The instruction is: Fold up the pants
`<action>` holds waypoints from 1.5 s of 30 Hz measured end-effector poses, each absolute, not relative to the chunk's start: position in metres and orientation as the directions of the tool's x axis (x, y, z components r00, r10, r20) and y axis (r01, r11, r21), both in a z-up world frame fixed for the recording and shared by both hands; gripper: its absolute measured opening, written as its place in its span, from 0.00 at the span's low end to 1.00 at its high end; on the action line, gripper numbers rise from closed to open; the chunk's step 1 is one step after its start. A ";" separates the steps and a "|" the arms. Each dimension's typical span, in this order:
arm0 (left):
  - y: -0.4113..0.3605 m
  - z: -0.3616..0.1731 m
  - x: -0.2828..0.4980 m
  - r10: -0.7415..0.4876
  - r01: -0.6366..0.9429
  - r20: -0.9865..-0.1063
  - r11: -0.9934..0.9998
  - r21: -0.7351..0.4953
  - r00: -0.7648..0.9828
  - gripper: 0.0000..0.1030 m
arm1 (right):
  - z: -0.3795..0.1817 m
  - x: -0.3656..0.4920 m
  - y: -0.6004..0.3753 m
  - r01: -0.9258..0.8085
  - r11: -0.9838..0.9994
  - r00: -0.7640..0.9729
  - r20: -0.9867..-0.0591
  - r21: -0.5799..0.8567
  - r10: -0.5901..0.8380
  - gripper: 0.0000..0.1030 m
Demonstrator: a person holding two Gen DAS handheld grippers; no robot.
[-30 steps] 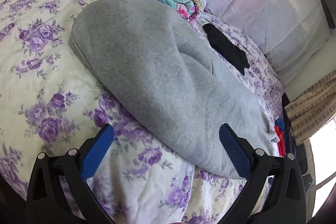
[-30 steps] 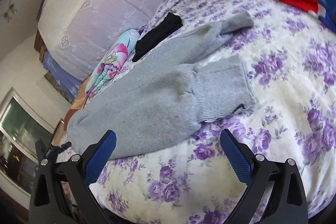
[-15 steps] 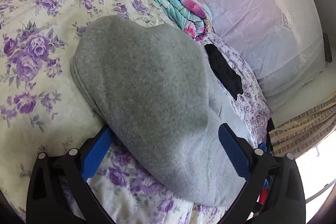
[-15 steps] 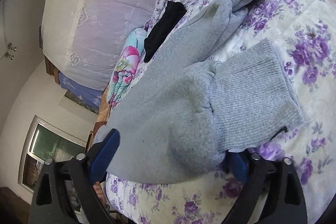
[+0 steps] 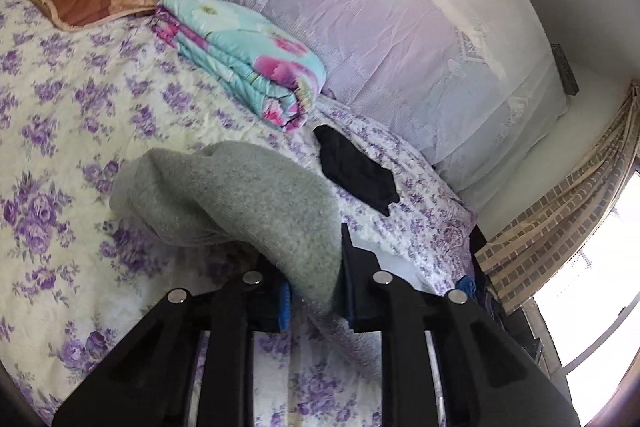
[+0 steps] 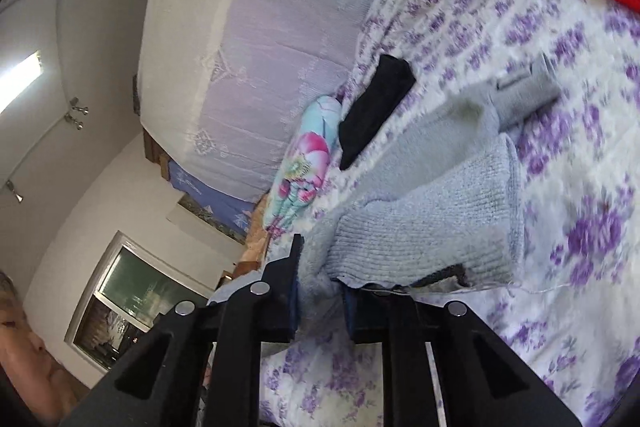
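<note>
Both grippers are clamped on the grey pants (image 5: 248, 203). Left gripper (image 5: 316, 291): jaws narrow, pinching the fleece edge at lower centre; the bulk bunches up-left over the bed (image 5: 60, 99). Right gripper (image 6: 320, 287): jaws narrow on fabric just by the ribbed cuff (image 6: 432, 223); the leg runs up-right. Pants' long axis prob spans between the two grips, so the fold is carried w/ both.

Both grippers were open a second ago. Now the left gripper (image 5: 314, 291) and the right gripper (image 6: 318, 291) have clamped the grey pants (image 5: 256, 199), lifting their edge off the bed (image 5: 60, 131).
</note>
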State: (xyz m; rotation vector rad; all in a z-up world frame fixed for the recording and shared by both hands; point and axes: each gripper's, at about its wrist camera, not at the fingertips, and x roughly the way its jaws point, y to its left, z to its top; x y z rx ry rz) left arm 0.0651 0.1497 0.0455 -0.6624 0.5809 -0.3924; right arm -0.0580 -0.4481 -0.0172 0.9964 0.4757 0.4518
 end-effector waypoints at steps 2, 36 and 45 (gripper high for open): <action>0.139 0.070 0.074 -0.514 0.189 -0.367 0.743 -0.642 0.775 0.18 | 0.004 -0.049 -0.463 -0.179 0.441 0.813 -0.120 0.880 0.570 0.16; 0.168 -0.020 0.216 -0.511 -0.010 -0.618 0.766 -0.643 0.597 0.80 | -0.058 0.040 -0.478 0.126 0.500 0.655 -0.450 0.857 0.607 0.73; 0.124 -0.070 0.264 -0.559 -0.077 -0.624 0.708 -0.702 0.545 0.80 | -0.092 0.037 -0.459 0.204 0.392 0.644 -0.425 0.897 0.636 0.73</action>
